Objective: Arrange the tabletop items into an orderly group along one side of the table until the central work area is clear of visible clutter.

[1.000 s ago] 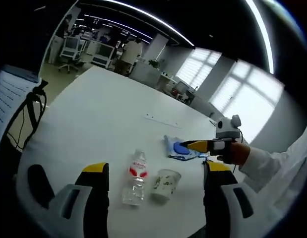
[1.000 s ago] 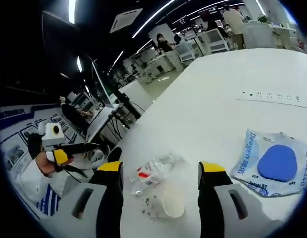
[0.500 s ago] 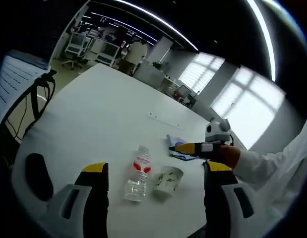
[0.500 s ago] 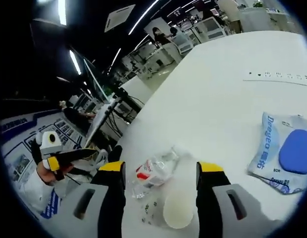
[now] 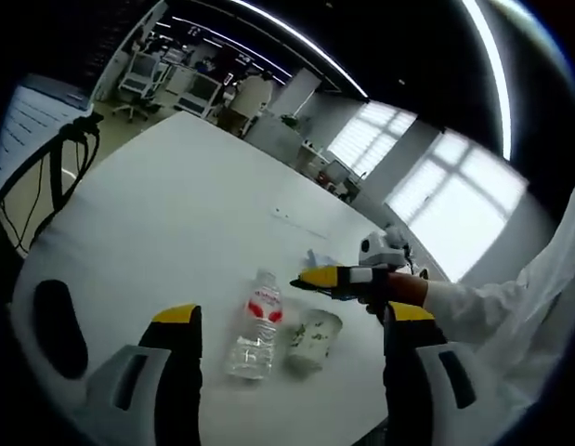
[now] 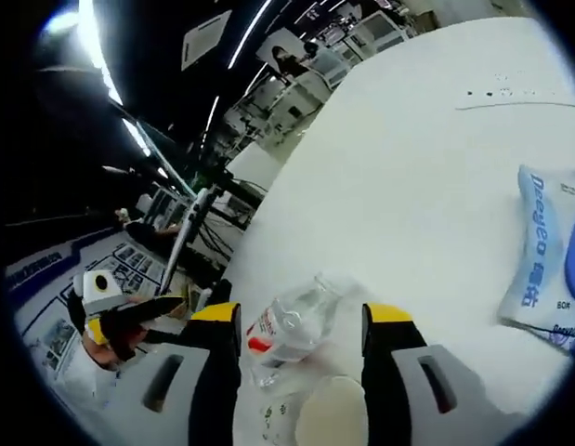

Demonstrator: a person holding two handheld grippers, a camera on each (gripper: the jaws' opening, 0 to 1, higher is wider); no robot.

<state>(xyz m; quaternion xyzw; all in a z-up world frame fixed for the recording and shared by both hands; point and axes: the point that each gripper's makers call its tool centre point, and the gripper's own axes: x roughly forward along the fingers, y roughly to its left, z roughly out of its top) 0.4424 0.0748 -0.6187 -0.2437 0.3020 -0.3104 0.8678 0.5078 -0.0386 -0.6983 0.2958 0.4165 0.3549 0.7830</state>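
Showing both grippers with jaws spread, empty | bottle [image 6: 289, 327] lying beside paper cup [image 6: 329, 423] on table [image 5: 176, 223] between right gripper [image 6: 301, 325] jaws | bottle light, slippery: grip mid-body; cup crushable: pinch rim gently

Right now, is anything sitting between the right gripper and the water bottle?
Nothing visible. In the right gripper view the water bottle lies on its side on the white table, framed by the open right gripper, with the paper cup beside it, nearer the camera.

Bottle [image 5: 255, 323] was clear, glossy crinkled plastic; cup [image 5: 311, 338] matt paper; pouch [image 6: 547, 260] shiny plastic film; table [image 5: 176, 223] smooth matt white.
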